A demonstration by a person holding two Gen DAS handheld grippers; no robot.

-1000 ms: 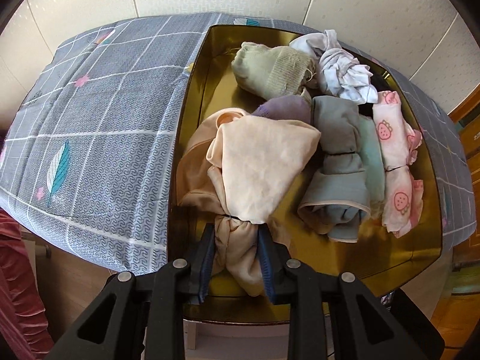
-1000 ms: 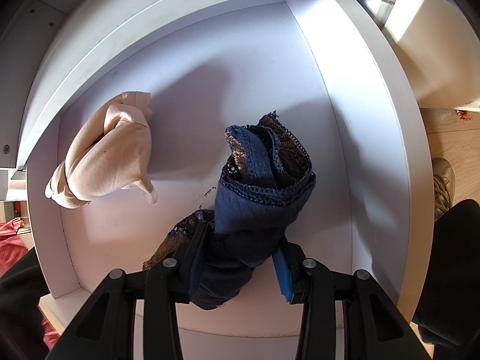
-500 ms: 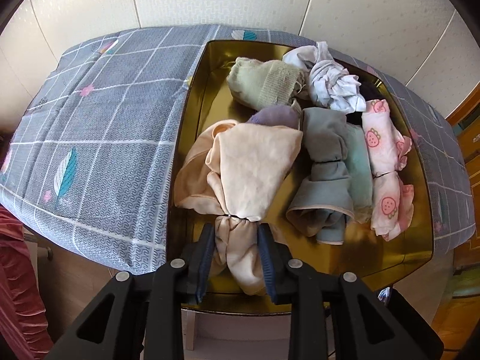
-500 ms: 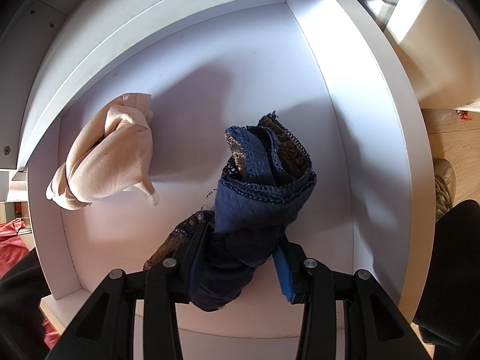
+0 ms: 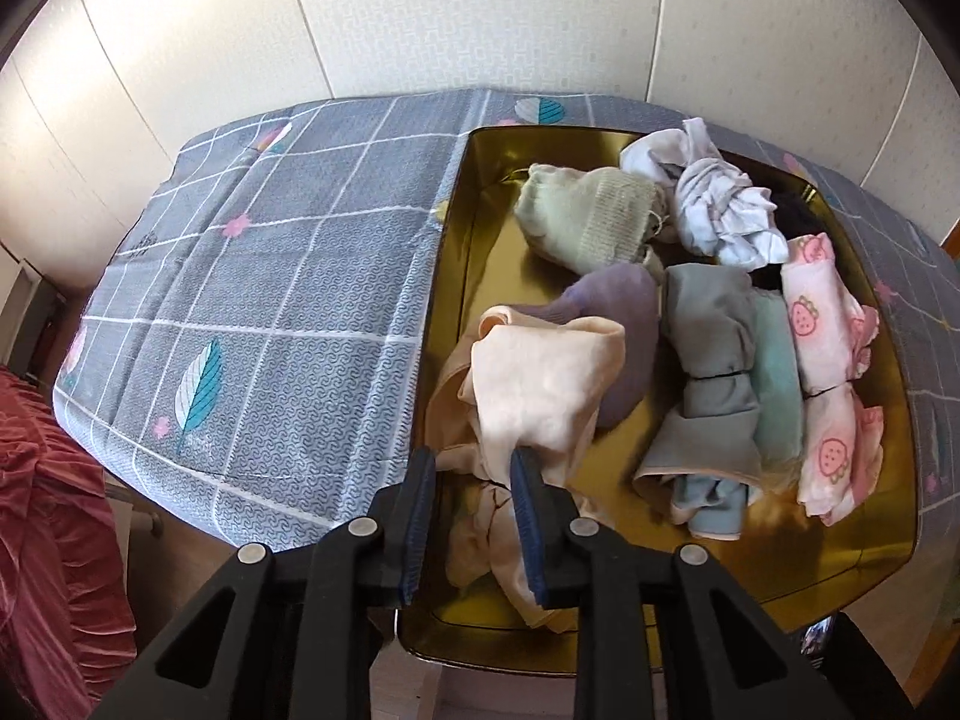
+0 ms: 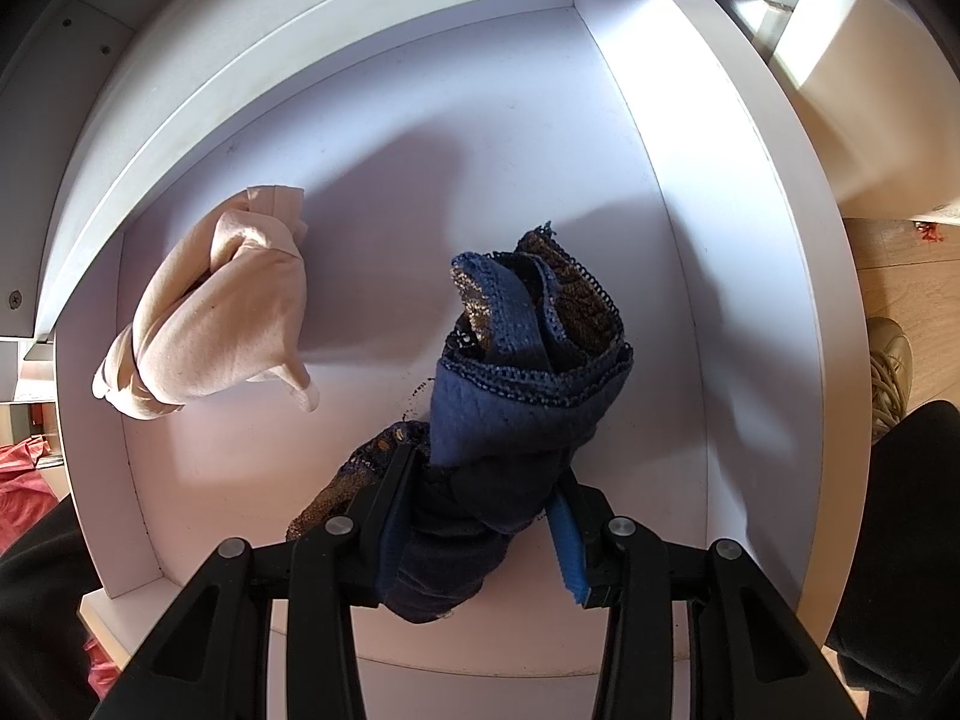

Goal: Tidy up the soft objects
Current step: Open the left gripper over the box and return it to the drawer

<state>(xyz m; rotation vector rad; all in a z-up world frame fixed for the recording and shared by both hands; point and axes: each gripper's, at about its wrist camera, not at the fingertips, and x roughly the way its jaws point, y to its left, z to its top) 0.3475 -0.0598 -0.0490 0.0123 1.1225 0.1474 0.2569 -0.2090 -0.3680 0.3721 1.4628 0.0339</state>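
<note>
The gold tray (image 5: 888, 546) is sitting on a grey checked bedspread (image 5: 270, 276), crowded with rolled garments: green (image 5: 585, 219), white (image 5: 723, 204), purple (image 5: 624, 324), grey (image 5: 708, 372) and pink strawberry print (image 5: 831, 372). The left gripper (image 5: 471, 516) has just been squeezing tighter and is clamping a peach garment (image 5: 540, 396) at the tray's near-left corner. The right gripper (image 6: 480, 516) is gripping a navy lace garment (image 6: 516, 384) inside the white drawer (image 6: 744, 276), with 1 peach roll (image 6: 222, 318) lying near its left wall.
</note>
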